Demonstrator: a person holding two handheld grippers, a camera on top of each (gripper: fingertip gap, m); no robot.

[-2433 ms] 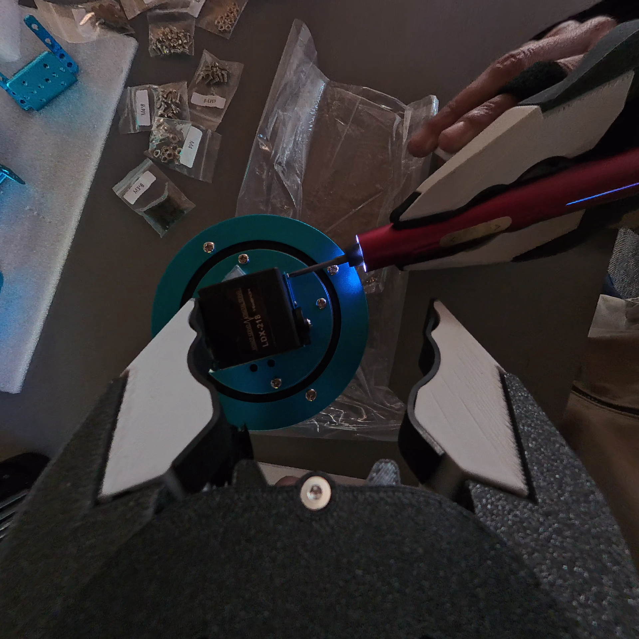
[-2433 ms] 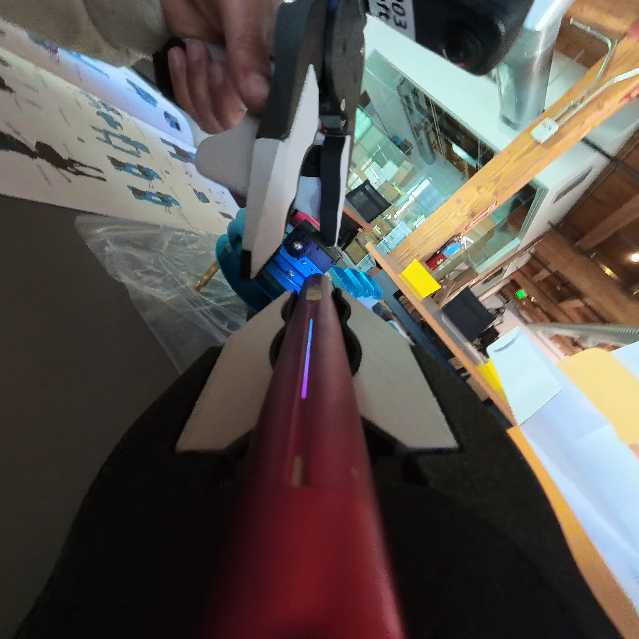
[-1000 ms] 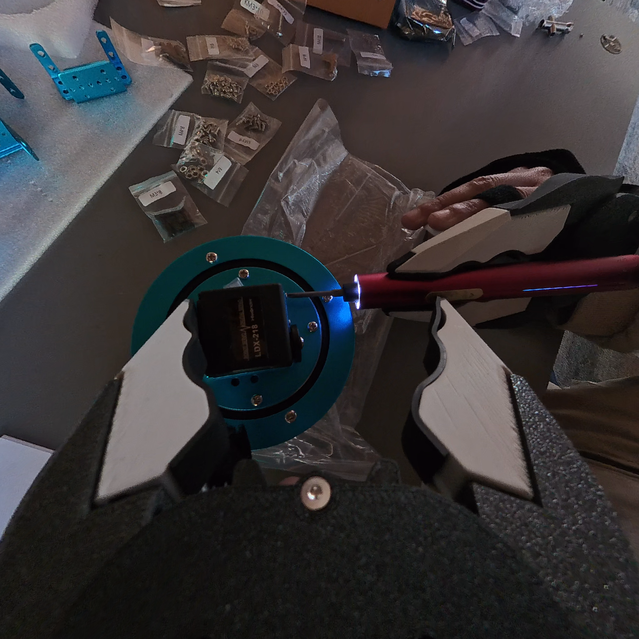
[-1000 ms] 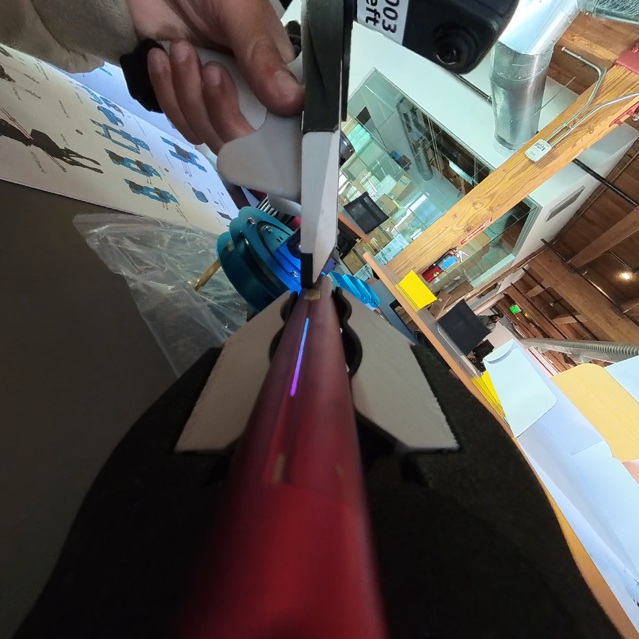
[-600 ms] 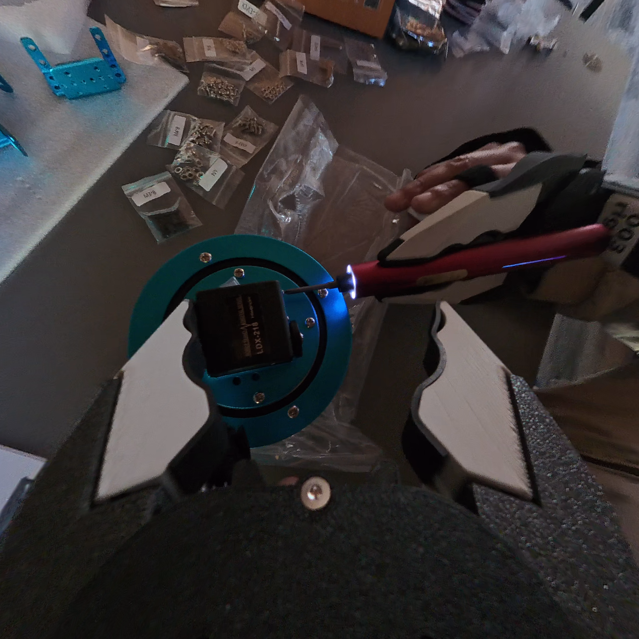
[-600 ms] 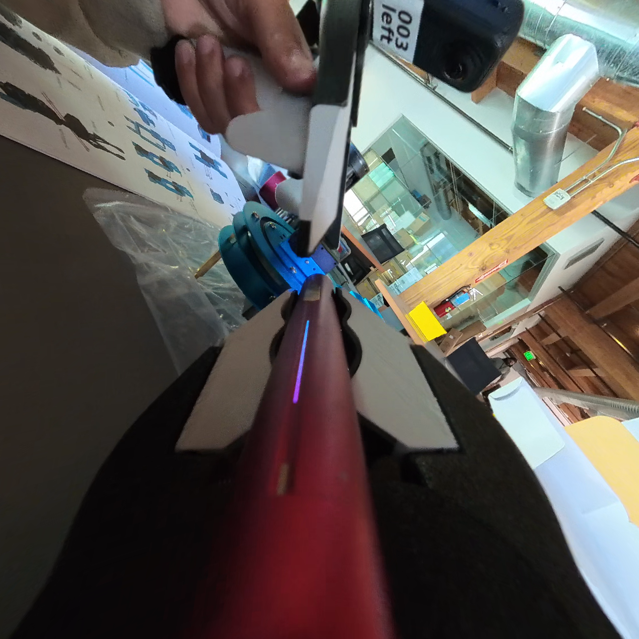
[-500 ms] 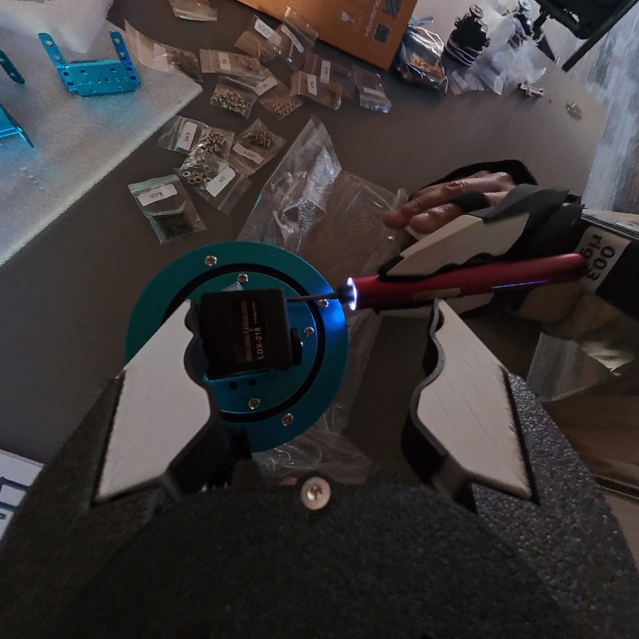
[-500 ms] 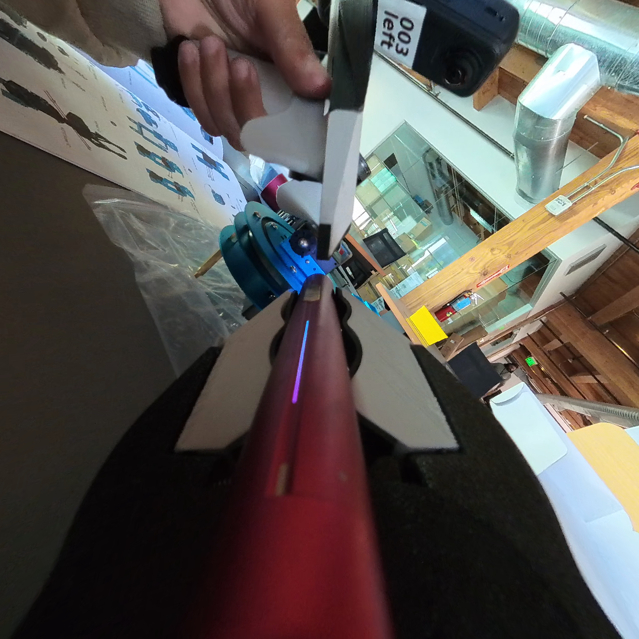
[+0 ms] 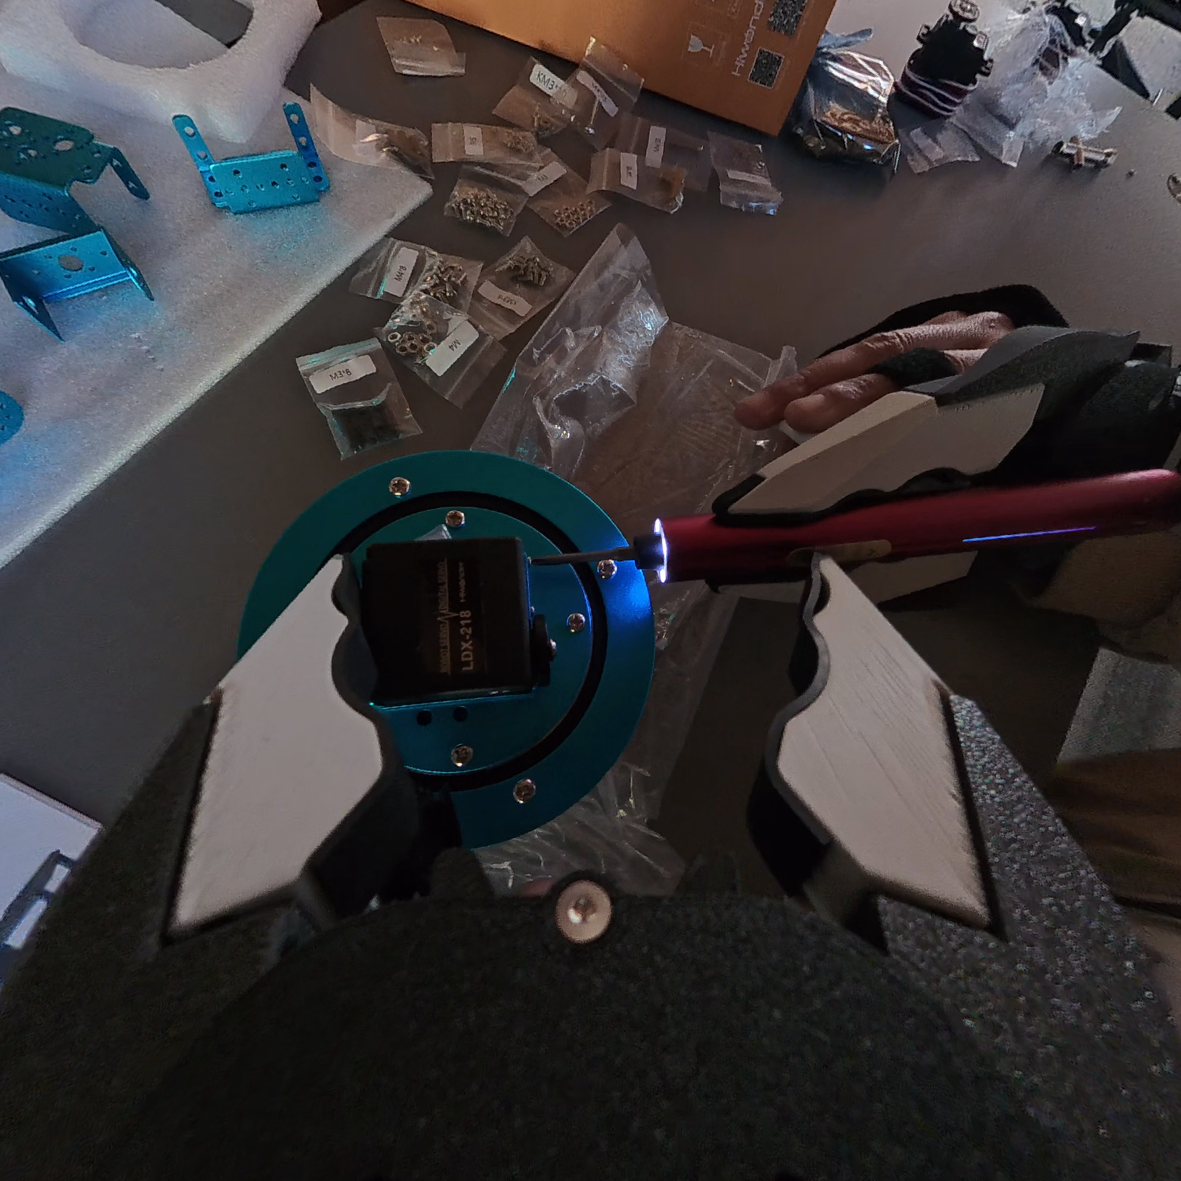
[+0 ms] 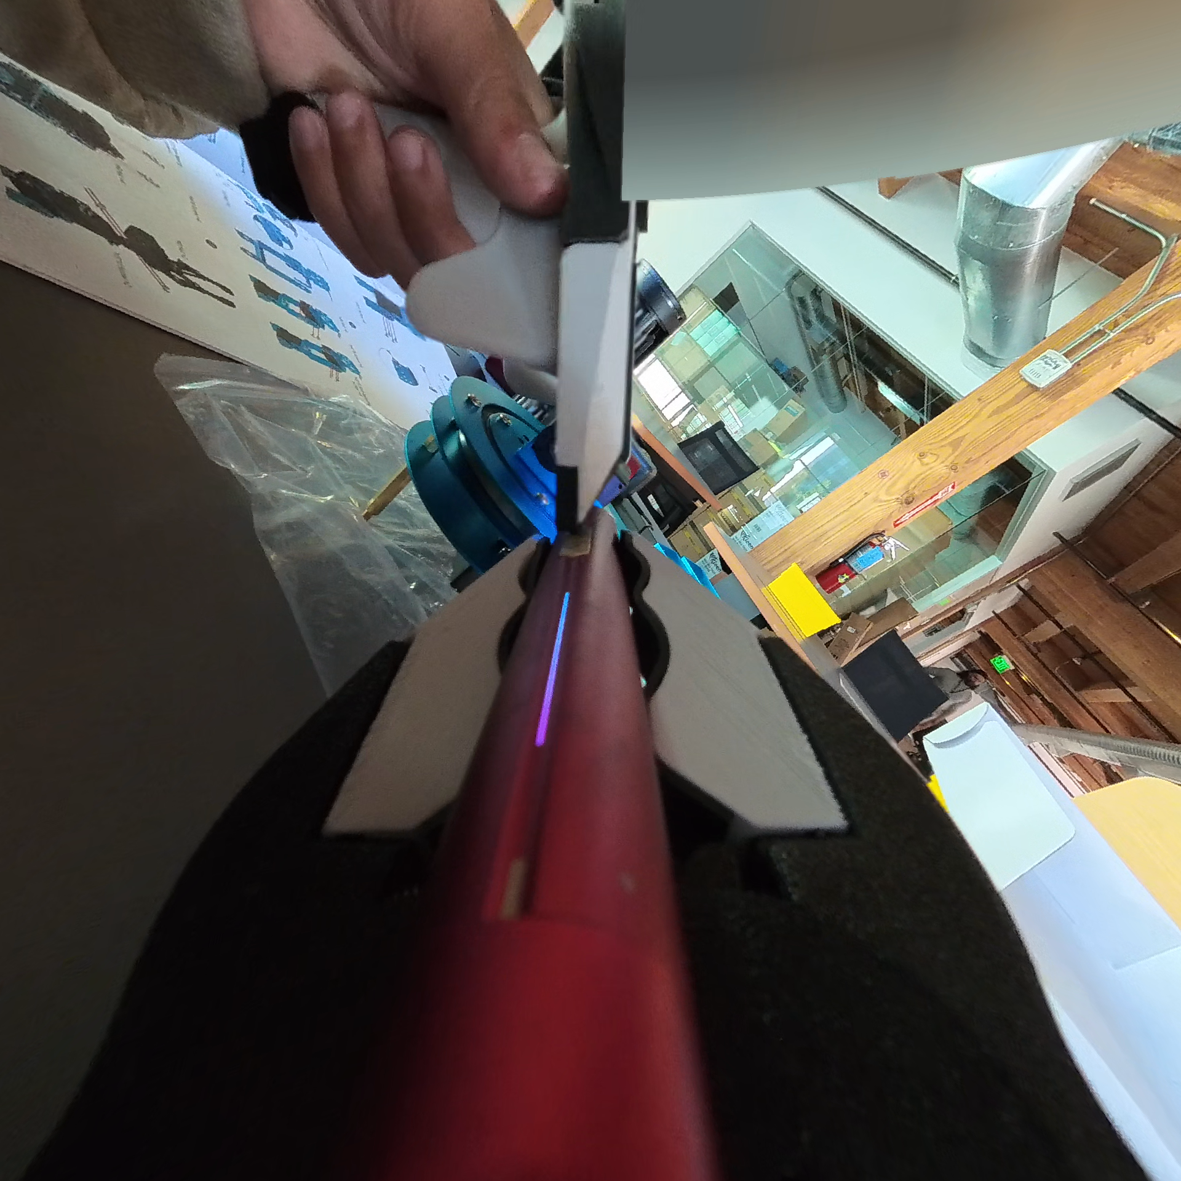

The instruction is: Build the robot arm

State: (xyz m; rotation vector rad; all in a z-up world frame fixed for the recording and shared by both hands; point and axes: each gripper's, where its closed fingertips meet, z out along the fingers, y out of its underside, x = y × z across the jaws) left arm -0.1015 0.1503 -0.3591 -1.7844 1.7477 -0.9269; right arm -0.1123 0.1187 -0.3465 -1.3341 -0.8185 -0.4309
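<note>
A teal round disc [image 9: 594, 716] carries a black servo block [image 9: 447, 626] on its face. My left gripper [image 9: 581, 569] has its jaws wide apart, and its left finger [image 9: 287, 703] lies against the servo's left side. My right gripper [image 9: 754, 537] is shut on a red electric screwdriver [image 9: 895, 530] with its tip light on. The thin bit [image 9: 575, 557] touches the servo's upper right corner. In the right wrist view the screwdriver [image 10: 575, 831] runs out between my right gripper's fingers [image 10: 575, 556] toward the disc [image 10: 473, 486], which sits on edge beside the left gripper's white finger [image 10: 591, 383]. A hand [image 10: 409, 115] holds that gripper.
A crumpled clear plastic bag [image 9: 639, 396] lies under the disc. Several small bags of screws [image 9: 441, 319] are scattered behind it. Blue metal brackets [image 9: 255, 172] rest on white foam [image 9: 192, 287] at the left. A cardboard box [image 9: 703, 51] is at the back. A printed sheet [image 10: 192, 243] lies on the table.
The left view has pulled back and tilted, so more of the table's far side shows. The disc, the servo and the screwdriver bit keep the same places relative to my left gripper.
</note>
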